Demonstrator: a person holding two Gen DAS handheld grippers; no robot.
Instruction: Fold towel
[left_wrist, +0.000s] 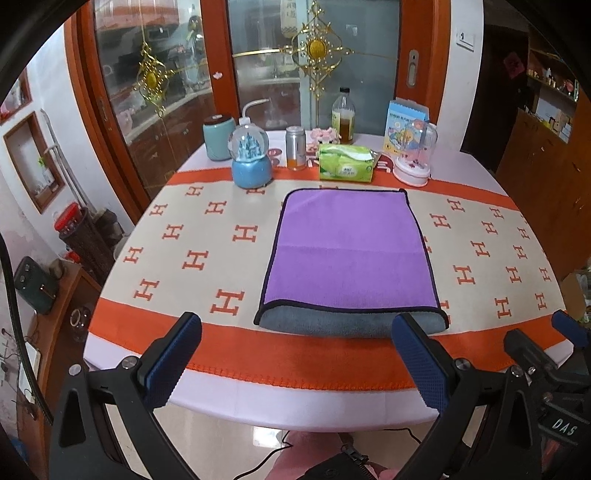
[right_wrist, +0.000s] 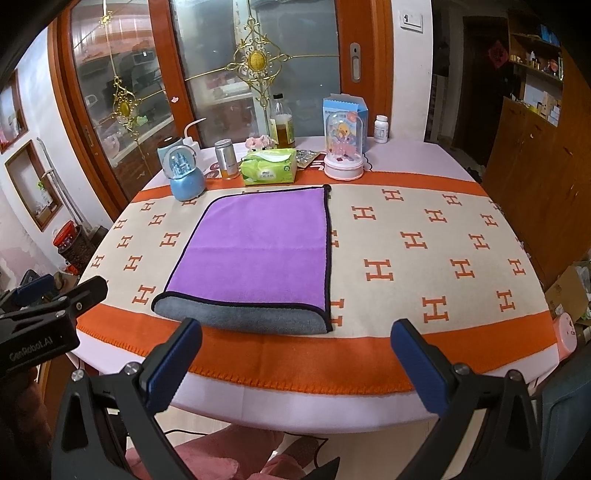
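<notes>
- The towel (left_wrist: 351, 254) lies flat on the patterned cloth of the bench (left_wrist: 199, 258), purple face up, with its grey underside showing as a rounded roll along the near edge; that roll suggests it is already doubled over once, so the fold sits nearest the person.
- A faint crease runs across the purple face about midway between near and far, which looks like a natural line for a further fold.
- The left hand-held gripper (left_wrist: 295, 362) hangs over the near edge of the bench with its blue pads spread wide and nothing between them; it is just short of the towel's near edge, apart from it.
- The right hand-held gripper (right_wrist: 295, 362) is likewise wide open and empty, held off the near edge, with the towel ahead and to its left.
- Both are held back and level, probably to line up on the two near corners before pinching.
- The far side of the bench carries a snow globe (left_wrist: 251, 162), a tissue pack (left_wrist: 347, 162) and a bottle (left_wrist: 343, 114); the towel's far edge lies near them, so a fold brought nearward would keep clear of them.
</notes>
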